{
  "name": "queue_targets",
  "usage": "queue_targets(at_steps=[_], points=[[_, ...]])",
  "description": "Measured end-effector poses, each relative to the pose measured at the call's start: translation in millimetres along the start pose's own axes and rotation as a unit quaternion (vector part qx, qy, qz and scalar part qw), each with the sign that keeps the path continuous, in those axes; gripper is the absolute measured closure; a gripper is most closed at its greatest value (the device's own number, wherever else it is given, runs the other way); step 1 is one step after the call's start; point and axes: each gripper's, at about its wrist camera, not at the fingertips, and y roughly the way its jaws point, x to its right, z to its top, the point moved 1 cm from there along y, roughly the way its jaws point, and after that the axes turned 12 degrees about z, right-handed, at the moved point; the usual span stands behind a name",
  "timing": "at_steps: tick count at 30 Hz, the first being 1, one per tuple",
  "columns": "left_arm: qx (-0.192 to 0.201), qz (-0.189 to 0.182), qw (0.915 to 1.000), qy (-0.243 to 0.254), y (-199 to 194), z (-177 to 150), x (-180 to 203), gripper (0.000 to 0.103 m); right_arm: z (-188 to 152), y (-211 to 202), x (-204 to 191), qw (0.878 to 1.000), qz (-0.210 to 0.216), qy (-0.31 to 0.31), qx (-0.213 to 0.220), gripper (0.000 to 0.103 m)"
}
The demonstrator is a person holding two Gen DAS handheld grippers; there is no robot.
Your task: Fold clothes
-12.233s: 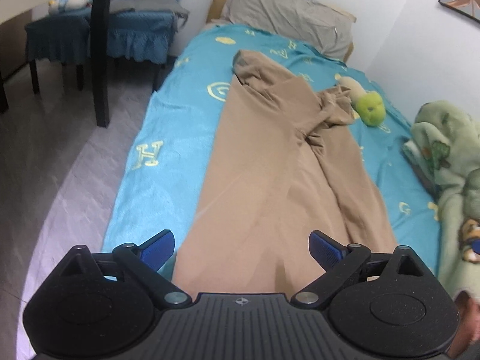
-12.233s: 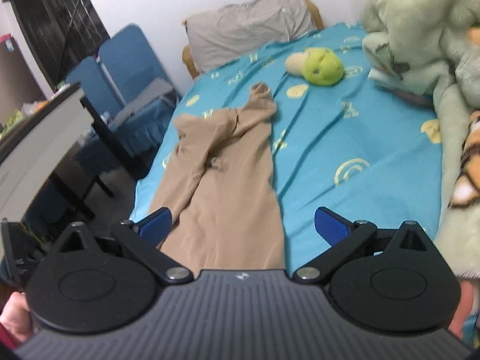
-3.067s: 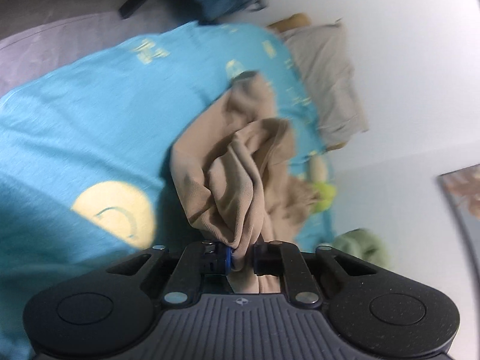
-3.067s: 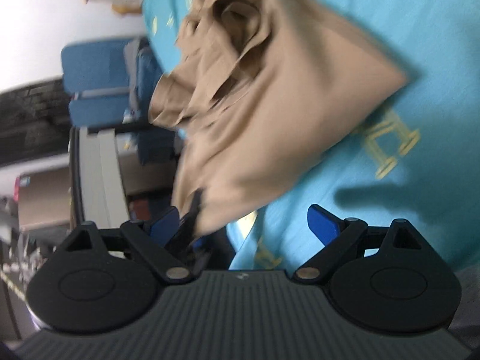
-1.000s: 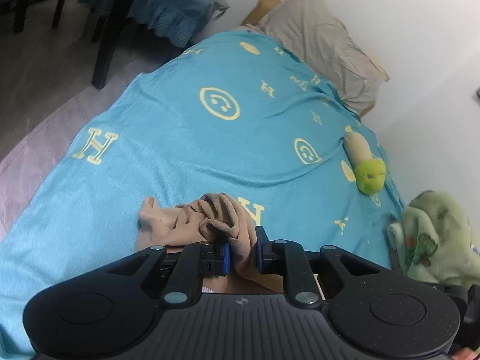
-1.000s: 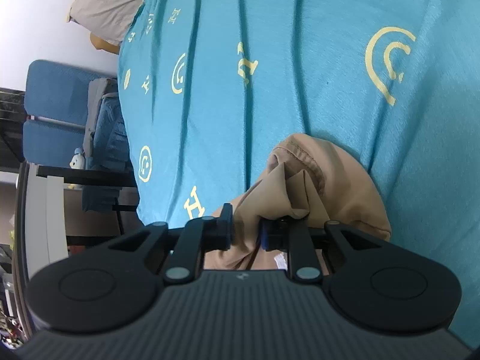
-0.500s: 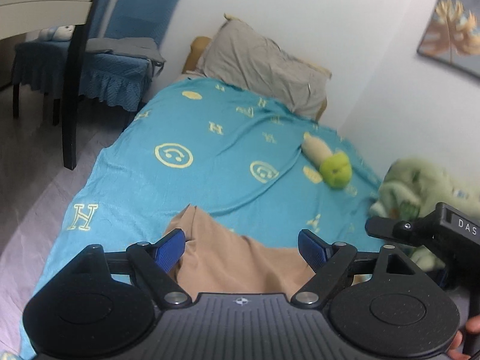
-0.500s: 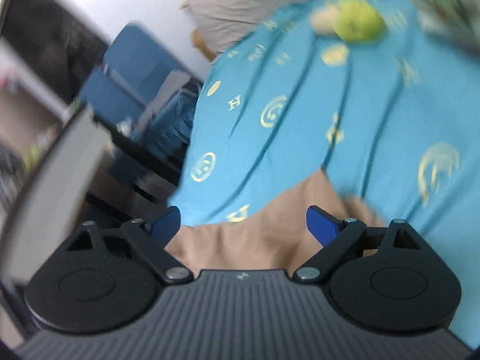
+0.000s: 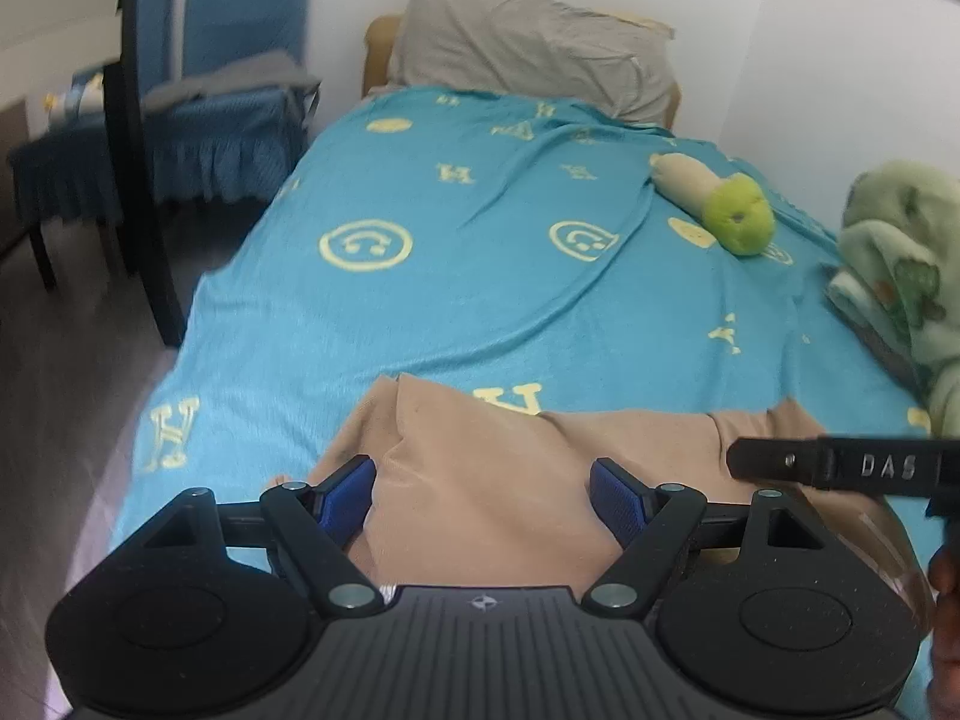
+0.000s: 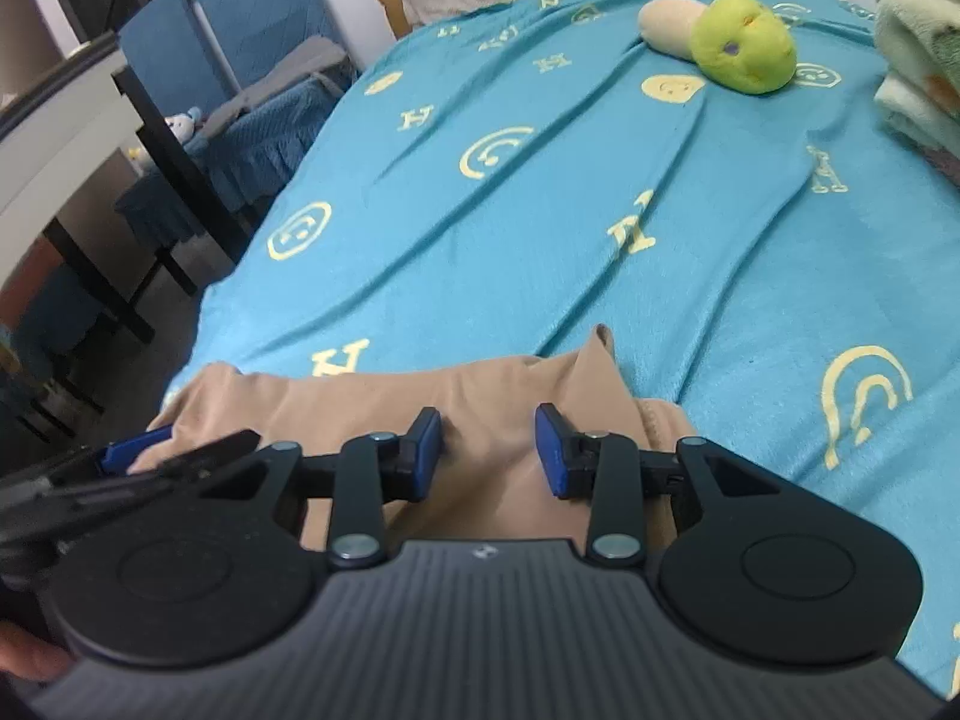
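A tan garment (image 9: 480, 456) lies folded into a wide band across the near end of a bed with a turquoise patterned sheet (image 9: 468, 294). My left gripper (image 9: 483, 495) hovers over its left part, open, nothing between the blue pads. My right gripper (image 10: 487, 450) is over the garment (image 10: 420, 402) further right, open about halfway, holding nothing. A black arm of the right gripper, marked DAS, shows at the right edge of the left wrist view, and the left gripper's blue pad (image 10: 129, 443) shows at the left of the right wrist view.
A green and beige plush toy (image 9: 729, 210) lies far right on the sheet. A green blanket (image 9: 906, 264) is heaped at the right edge, a grey pillow (image 9: 534, 54) at the head. Blue chairs (image 9: 216, 84) and a dark table leg (image 9: 144, 198) stand on the floor to the left.
A second ago both grippers were shut on bunched tan fabric. Both have let go and pulled back, and the garment now lies flat. The right jaws have narrowed since half a second ago.
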Motion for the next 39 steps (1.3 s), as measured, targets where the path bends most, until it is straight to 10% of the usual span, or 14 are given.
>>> queue_targets(at_steps=[10,19,24,32,39], points=[[0.026,-0.025,0.9993,0.008,-86,-25,-5,0.02,-29,-63,-43,0.999,-0.004,-0.03,0.022,0.063],[-0.049,-0.01,0.9984,0.026,-59,-44,2,0.018,-51,-41,-34,0.999,-0.023,-0.013,-0.019,0.066],[-0.087,-0.044,0.9939,-0.051,-62,-44,-19,0.018,-52,-42,-33,1.0,-0.021,-0.007,-0.016,0.066],[-0.182,-0.118,0.938,-0.27,-79,-63,-72,0.016,-49,-43,-28,1.0,-0.014,0.019,-0.015,0.065],[-0.223,-0.134,0.8931,-0.367,-43,-80,-83,0.019,-48,-44,-25,0.999,-0.008,0.036,-0.013,0.065]])
